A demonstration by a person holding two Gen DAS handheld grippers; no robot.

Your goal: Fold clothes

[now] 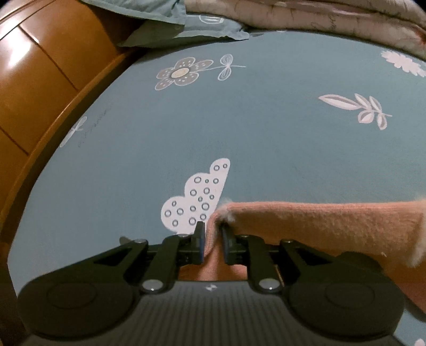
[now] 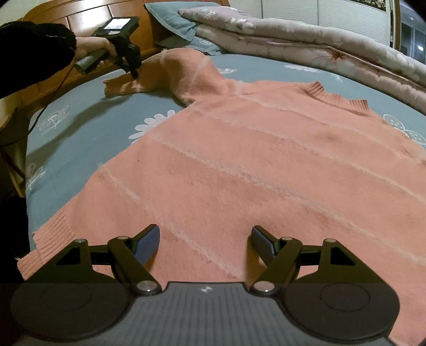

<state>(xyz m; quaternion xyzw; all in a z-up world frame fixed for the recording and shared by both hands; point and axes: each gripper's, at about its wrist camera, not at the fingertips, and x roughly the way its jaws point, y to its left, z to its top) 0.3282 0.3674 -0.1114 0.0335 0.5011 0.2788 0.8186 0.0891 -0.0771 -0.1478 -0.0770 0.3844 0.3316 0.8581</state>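
A pink knitted sweater with pale fuzzy stripes lies spread flat on the bed, its ribbed collar at the far right. Its left sleeve is lifted off the sheet toward the headboard. My left gripper is shut on that sleeve near the cuff; from the right wrist view the left gripper shows at the far left, held by a hand in a dark sleeve. My right gripper hovers open above the sweater's lower body, near the ribbed hem, with nothing between its fingers.
The bed wears a blue sheet with white flower prints. A wooden headboard curves along the left. A blue pillow and a folded grey-pink quilt lie along the far side. A cable hangs at the left bed edge.
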